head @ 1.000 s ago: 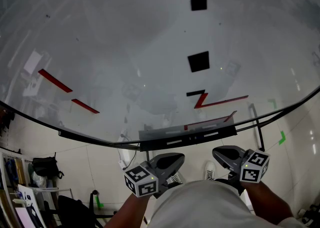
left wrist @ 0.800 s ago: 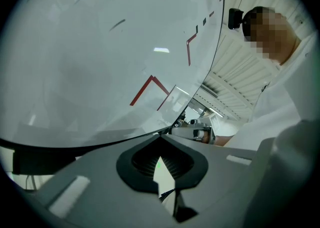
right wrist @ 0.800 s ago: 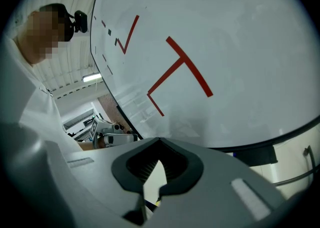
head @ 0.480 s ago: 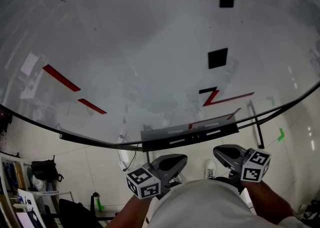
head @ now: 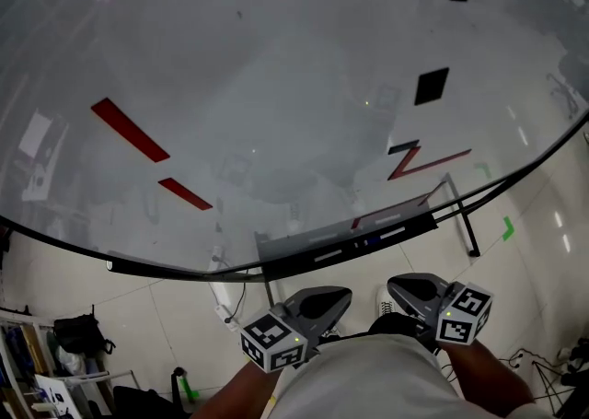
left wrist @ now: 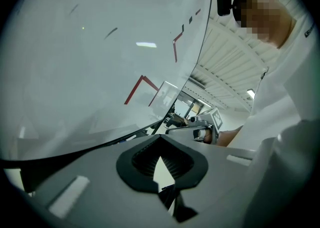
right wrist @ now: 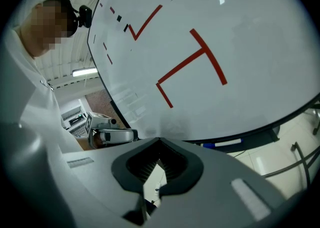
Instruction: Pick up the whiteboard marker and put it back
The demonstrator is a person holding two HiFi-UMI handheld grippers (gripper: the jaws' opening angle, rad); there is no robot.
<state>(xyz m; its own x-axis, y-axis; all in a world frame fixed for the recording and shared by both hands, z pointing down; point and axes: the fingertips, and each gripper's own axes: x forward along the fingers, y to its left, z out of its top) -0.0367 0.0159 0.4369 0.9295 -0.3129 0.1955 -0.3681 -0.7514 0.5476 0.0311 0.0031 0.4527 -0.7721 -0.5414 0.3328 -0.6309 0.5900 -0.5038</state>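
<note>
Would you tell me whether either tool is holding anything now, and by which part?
Nothing is held: the left tool and the right tool are both shut and empty.

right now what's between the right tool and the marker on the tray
Nothing but open air: the head view shows only floor tiles between the right tool and the whiteboard marker on the tray.

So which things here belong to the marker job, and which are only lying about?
For the job:
- whiteboard marker, blue cap, lying on the tray
- left gripper and right gripper, both shut, empty

Lying about:
- whiteboard with red lines
- black bag
- green floor tape
</note>
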